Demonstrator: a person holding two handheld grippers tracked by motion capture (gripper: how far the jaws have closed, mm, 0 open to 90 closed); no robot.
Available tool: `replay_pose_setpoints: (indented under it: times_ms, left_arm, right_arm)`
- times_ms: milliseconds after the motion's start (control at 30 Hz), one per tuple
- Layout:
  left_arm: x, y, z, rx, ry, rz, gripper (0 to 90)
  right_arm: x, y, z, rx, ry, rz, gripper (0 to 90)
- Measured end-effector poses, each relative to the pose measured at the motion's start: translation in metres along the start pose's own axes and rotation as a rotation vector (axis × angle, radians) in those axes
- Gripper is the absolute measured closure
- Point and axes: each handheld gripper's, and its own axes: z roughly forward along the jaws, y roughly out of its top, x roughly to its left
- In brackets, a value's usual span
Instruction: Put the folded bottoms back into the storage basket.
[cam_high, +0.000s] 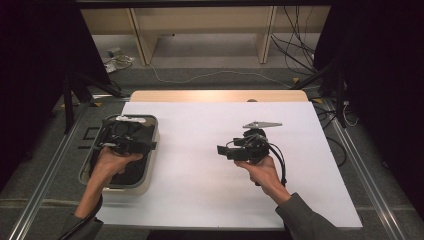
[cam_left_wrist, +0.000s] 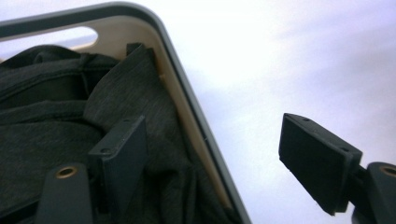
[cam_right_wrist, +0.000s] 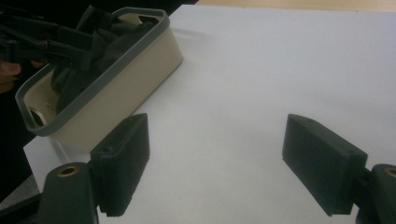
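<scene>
- Left gripper (cam_high: 131, 145): held over the storage bin (cam_high: 150, 131) at the left edge of the table. In the left gripper view its 2 jaws stand wide apart, 1 inside the bin over the dark cloth, the other outside the rim above the white surface. The bin's right wall lies in the gap between them. No pad presses on anything; nothing is gripped.
- Left hand (cam_high: 107, 164): wrapped around the gripper's body, forearm coming in from the bottom left.
- Dark grey garment (cam_left_wrist: 56, 126): bunched inside the bin, folds rising to about rim height. The inner jaw sits just over its folds; actual contact cannot be confirmed.
- Bin, as seen in the right gripper view (cam_right_wrist: 135, 65): cream walls, grey rim, handle cut-out at the near end, standing flat on the white surface with the garment (cam_right_wrist: 100, 44) heaped inside.
- Right gripper (cam_high: 227, 150): held above the middle of the table, well apart from the bin, pointing left towards it. Its own view shows both jaws spread, with bare white surface between them; it holds nothing.
- Right hand (cam_high: 262, 167): grasping the gripper from below, grey sleeve at the lower right.
- Table (cam_high: 210, 200): white sheet over a wooden top, whose far edge shows beyond the sheet.
- Surroundings: grey floor with loose cables behind the table, dark curtains at both sides.
</scene>
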Motion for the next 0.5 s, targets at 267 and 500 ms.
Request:
replay_pose_setpoints:
  times_ms: [267, 500]
  left_arm:
    - [-0.011, -0.001, 0.0, -0.062, -0.03, 0.023, 20.1]
    - [-0.024, -0.003, 0.001, -0.114, -0.093, 0.054, 17.8]
  right_arm:
    - [0.0, 0.0, -0.005, -0.014, -0.005, -0.011, 21.2]
    - [0.0, -0.003, -0.01, -0.041, -0.011, -0.041, 16.3]
